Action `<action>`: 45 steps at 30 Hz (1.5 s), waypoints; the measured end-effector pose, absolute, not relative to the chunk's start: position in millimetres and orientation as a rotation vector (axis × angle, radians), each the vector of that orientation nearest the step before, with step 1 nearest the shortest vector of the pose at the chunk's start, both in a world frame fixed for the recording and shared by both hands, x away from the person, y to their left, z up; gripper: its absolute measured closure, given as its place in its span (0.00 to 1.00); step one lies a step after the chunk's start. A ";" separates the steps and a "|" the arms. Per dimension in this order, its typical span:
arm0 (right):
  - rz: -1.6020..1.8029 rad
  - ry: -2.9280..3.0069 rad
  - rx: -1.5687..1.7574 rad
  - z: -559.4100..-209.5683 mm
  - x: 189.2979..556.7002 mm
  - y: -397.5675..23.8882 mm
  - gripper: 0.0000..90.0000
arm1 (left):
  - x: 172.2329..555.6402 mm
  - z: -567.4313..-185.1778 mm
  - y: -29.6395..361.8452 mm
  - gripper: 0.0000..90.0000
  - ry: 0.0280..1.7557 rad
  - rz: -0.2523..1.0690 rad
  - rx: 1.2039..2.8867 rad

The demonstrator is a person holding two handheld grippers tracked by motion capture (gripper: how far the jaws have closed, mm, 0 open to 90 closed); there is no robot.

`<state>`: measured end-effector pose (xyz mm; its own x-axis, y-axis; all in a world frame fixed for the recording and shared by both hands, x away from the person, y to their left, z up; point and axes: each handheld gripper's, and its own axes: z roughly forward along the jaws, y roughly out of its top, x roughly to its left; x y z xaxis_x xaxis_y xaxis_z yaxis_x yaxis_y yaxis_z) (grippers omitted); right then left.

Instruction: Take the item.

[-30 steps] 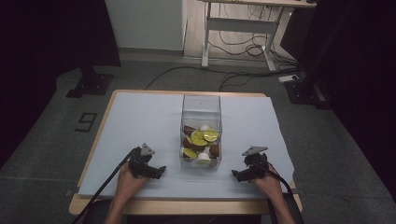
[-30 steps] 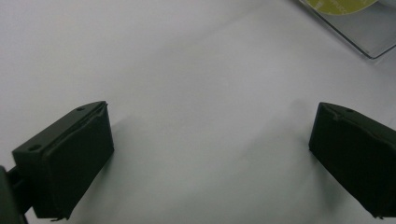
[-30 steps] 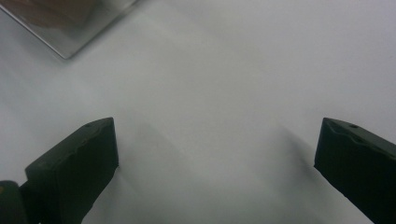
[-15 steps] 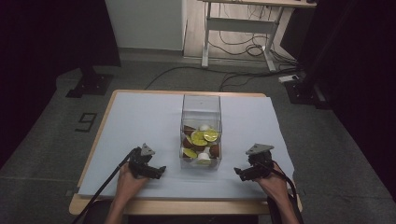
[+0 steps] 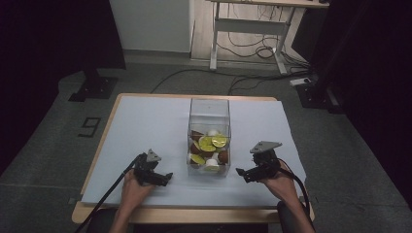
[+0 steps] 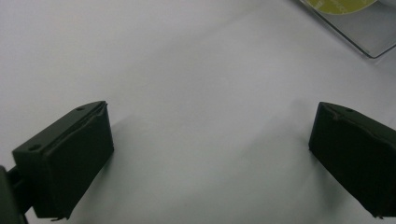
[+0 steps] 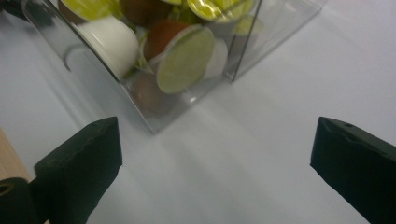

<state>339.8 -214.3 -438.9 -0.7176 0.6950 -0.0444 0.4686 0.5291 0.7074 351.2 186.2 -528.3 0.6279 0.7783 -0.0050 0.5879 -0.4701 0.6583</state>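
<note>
— How much room is there around the clear plastic box (image 5: 209,136)?

— It stands upright near the middle of the table (image 5: 145,121), on the pale blue sheet (image 5: 141,131). Bare sheet lies open on both sides and behind it, out to the far edge. Its near wall is set back from the near edge of the table, and the two hand-held grippers flank it there.

— And the hands?

— The left hand-held gripper (image 5: 165,177) rests low on the sheet, left of the box and apart from it, jaws pointing right toward it. In the left gripper view its jaws stand wide apart with nothing between them, and a corner of the box (image 6: 359,28) shows at the top right. The right hand-held gripper (image 5: 241,173) is raised a little, right of the box, jaws pointing left at its near corner. Its jaws are spread wide too, holding nothing.

— Counts?

— One box, two grippers. Inside the box lie coffee capsules (image 7: 184,58) with green, brown and white faces, heaped together; I cannot count them exactly.
</note>
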 end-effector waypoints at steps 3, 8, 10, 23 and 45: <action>1.017 2.453 0.961 -433.5 340.5 -208.3 0.04 | 351.2 -528.1 186.4 0.00 1.062 0.392 2.225; 1.033 2.475 0.907 -425.5 346.7 -197.4 0.08 | 351.2 -528.2 186.3 0.00 1.064 0.393 2.222; 1.051 2.484 0.893 -421.2 352.6 -190.9 0.14 | 351.1 -528.3 186.2 0.00 1.064 0.395 2.221; 1.053 2.543 0.870 -417.5 368.7 -165.1 0.20 | 351.2 -528.3 186.3 0.00 1.063 0.394 2.222; 1.035 2.680 0.868 -433.1 396.6 -124.4 0.43 | 351.1 -528.2 186.3 0.00 1.064 0.394 2.222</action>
<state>396.6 -124.4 -433.1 -0.8235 0.5626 0.0732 0.4658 0.5969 0.6533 351.1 186.3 -528.2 0.6283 0.7779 -0.0041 0.5878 -0.4713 0.6575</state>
